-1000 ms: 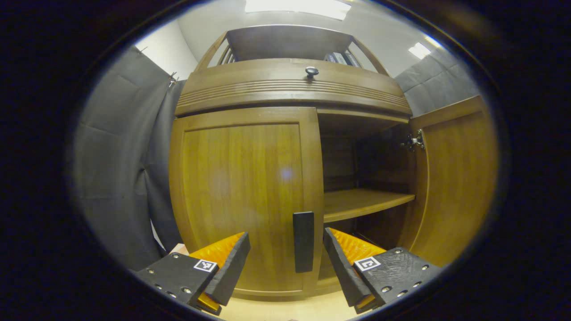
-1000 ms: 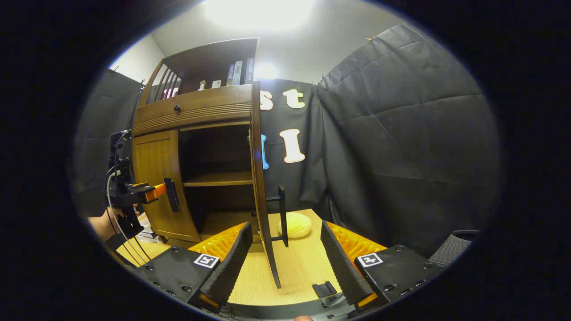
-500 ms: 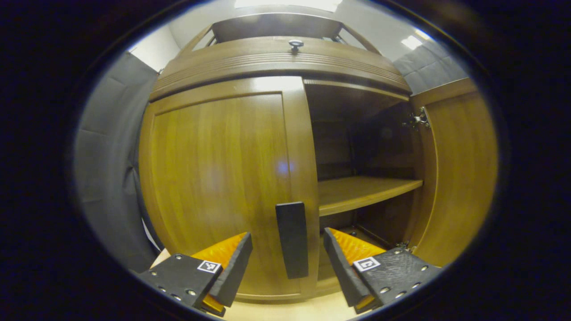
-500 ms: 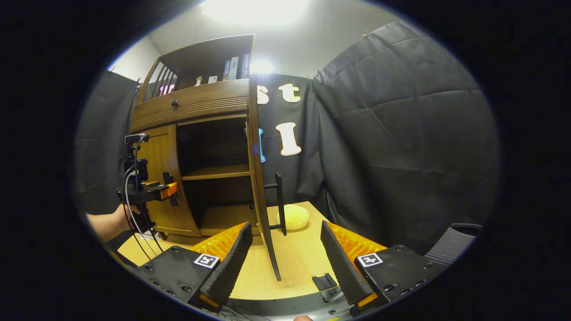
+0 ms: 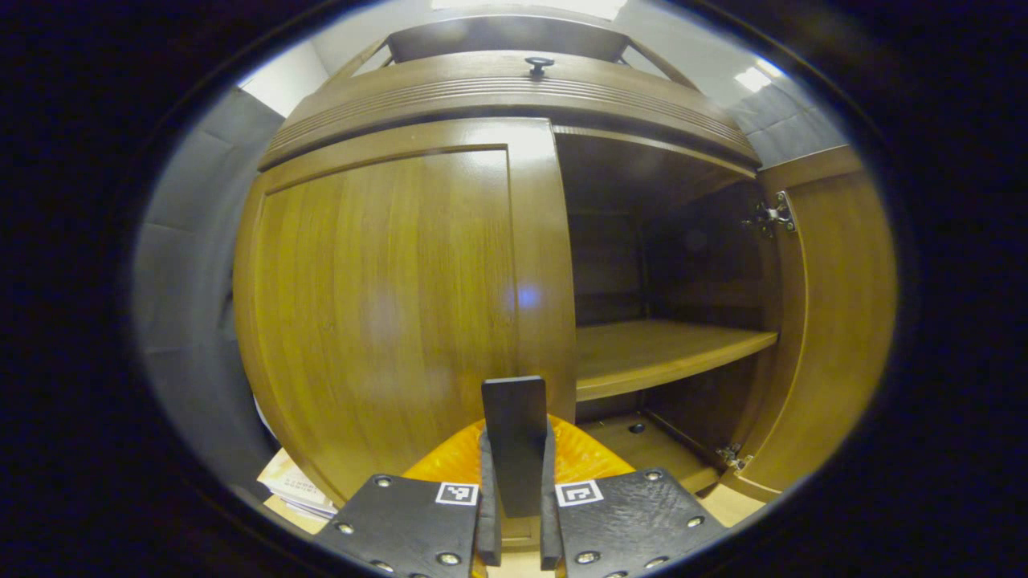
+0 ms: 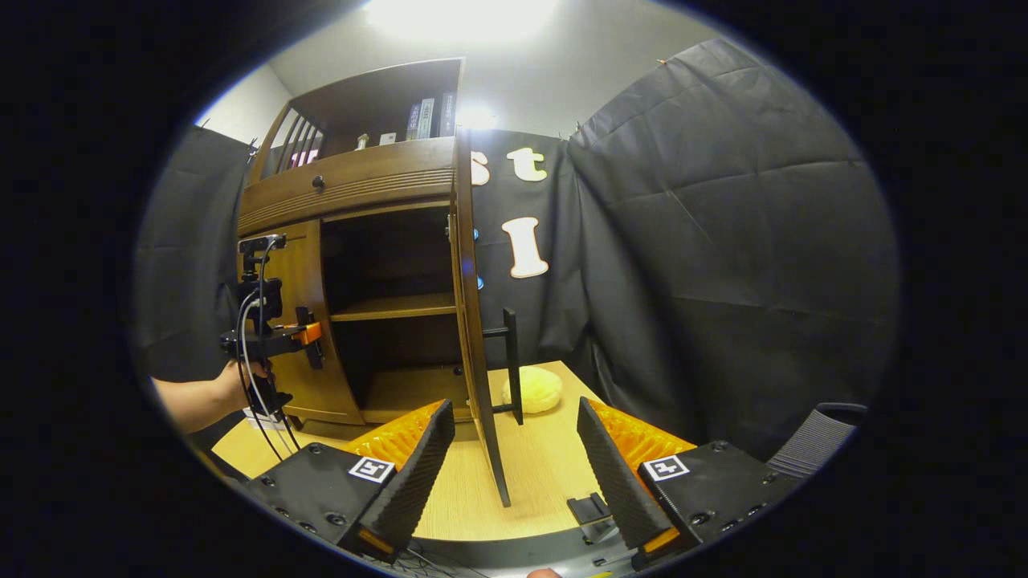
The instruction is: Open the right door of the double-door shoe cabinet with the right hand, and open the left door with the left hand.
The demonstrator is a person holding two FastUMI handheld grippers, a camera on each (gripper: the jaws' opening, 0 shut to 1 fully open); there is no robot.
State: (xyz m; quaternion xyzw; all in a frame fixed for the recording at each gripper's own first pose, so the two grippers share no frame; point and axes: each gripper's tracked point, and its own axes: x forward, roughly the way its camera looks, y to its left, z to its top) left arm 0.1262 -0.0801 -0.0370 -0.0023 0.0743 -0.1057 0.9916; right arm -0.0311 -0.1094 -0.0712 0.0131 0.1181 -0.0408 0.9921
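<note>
Left door handle | clamped between left gripper jaws

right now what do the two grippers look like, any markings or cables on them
The left gripper has dark textured blocks with silver screws, each bearing a small square black-and-white marker; in the right gripper view it shows black cables looping down and a small camera on top. The right gripper has matching screwed blocks and square markers, with ridged wedge-shaped fingers. A bare forearm holds the left one.
</note>
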